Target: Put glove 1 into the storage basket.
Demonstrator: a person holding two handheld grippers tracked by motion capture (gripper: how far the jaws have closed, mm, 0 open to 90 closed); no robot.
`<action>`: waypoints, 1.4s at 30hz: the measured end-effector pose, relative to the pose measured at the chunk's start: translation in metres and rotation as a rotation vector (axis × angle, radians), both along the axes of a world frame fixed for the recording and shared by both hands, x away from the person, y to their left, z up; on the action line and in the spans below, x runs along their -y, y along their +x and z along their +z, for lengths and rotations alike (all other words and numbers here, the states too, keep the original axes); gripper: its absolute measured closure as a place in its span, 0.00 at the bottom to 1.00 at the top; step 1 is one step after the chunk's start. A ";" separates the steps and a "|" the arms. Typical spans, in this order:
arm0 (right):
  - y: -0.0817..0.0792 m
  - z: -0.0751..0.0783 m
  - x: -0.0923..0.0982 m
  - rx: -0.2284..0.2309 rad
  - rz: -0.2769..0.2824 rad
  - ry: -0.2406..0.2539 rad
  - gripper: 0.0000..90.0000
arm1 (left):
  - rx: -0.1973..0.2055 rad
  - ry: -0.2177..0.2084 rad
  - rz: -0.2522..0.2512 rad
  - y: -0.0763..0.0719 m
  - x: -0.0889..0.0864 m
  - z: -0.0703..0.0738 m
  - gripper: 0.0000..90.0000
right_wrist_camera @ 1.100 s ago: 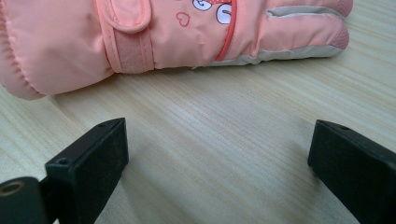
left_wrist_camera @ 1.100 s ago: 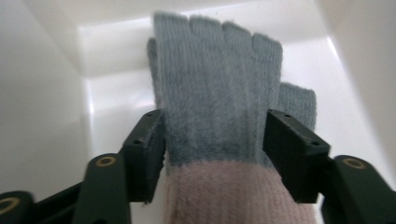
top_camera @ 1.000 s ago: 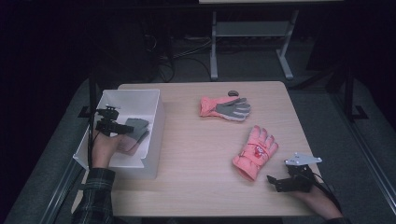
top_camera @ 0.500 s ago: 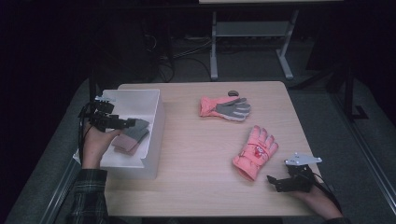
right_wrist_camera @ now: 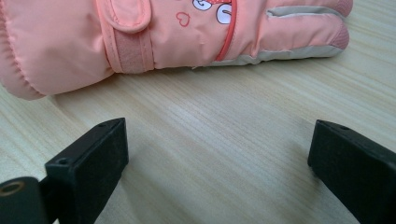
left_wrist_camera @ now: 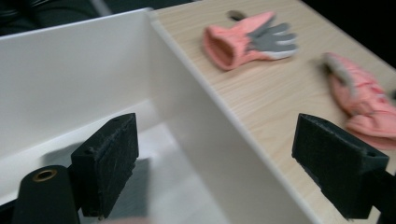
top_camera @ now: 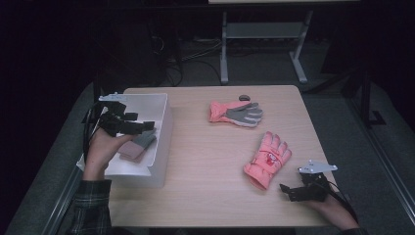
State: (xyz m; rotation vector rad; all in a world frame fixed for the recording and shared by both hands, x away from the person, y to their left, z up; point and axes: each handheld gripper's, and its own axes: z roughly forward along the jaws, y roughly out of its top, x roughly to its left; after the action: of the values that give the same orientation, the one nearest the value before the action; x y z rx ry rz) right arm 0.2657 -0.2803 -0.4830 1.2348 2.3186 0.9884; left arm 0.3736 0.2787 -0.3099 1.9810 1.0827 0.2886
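Jaws, L gripper [top_camera: 147, 125]: spread wide, nothing between the pads; they had just been opening. Jaws, R gripper [top_camera: 286, 192]: also spread, nothing pinched.

High view: vs. a sec earlier, L gripper had come up out of the white bin [top_camera: 164, 147] and now hung above its floor, jaw tips pointing toward the table centre. The glove in the bin [top_camera: 139, 144], pink w/ grey palm, lay loose on the bin floor, apart from the jaws. Judgement: that glove counts as dropped off, so one item is done and L hand is free for the next. Two gloves left on the table [top_camera: 195, 196]: a palm-up glove [top_camera: 237, 113] at the far side, grey palm showing, and a pink glove [top_camera: 268, 159] nearer the person, just ahead of R gripper. A small dark object [top_camera: 243, 97] sat beside the far glove; couldn't tell what it was. R gripper rested low at the table's near right edge, same spot as a sec before.

L gripper view: both pads [left_wrist_camera: 109, 165] well apart, bin wall [left_wrist_camera: 187, 112] running between them, bare bin floor below. No fabric touching either pad. Both table gloves visible beyond the rim, blurred.

R gripper view: pads [right_wrist_camera: 93, 158] far apart over bare wood grain. Pink glove [right_wrist_camera: 177, 37] lay across the top of the frame, cuff to the left, fingers to the right, near the jaws but not touching.

Judgement: next pick likely the pink glove w/ R gripper, since it's lined up and open.
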 end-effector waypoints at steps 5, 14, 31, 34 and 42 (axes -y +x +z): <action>0.000 0.000 0.000 -0.001 0.000 -0.001 0.05 | 0.013 -0.005 -0.065 -0.004 0.025 0.003 0.15; 0.000 0.000 0.000 -0.001 -0.001 0.000 0.05 | 0.064 -0.019 -0.203 -0.023 0.074 0.014 0.15; 0.000 0.000 0.000 0.000 -0.001 0.000 0.05 | 0.073 0.075 -0.350 -0.030 0.156 -0.015 0.18; 0.000 0.000 0.000 0.000 0.000 -0.001 0.05 | 0.081 0.081 -0.339 -0.027 0.163 -0.020 0.22; 0.000 0.000 0.000 0.000 0.000 -0.001 0.05 | 0.067 0.112 -0.308 -0.006 0.184 -0.044 0.36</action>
State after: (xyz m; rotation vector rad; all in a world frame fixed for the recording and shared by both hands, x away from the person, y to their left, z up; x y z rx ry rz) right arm 0.2657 -0.2802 -0.4829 1.2344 2.3192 0.9867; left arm 0.3677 0.0943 -0.3544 2.1863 0.7194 0.2517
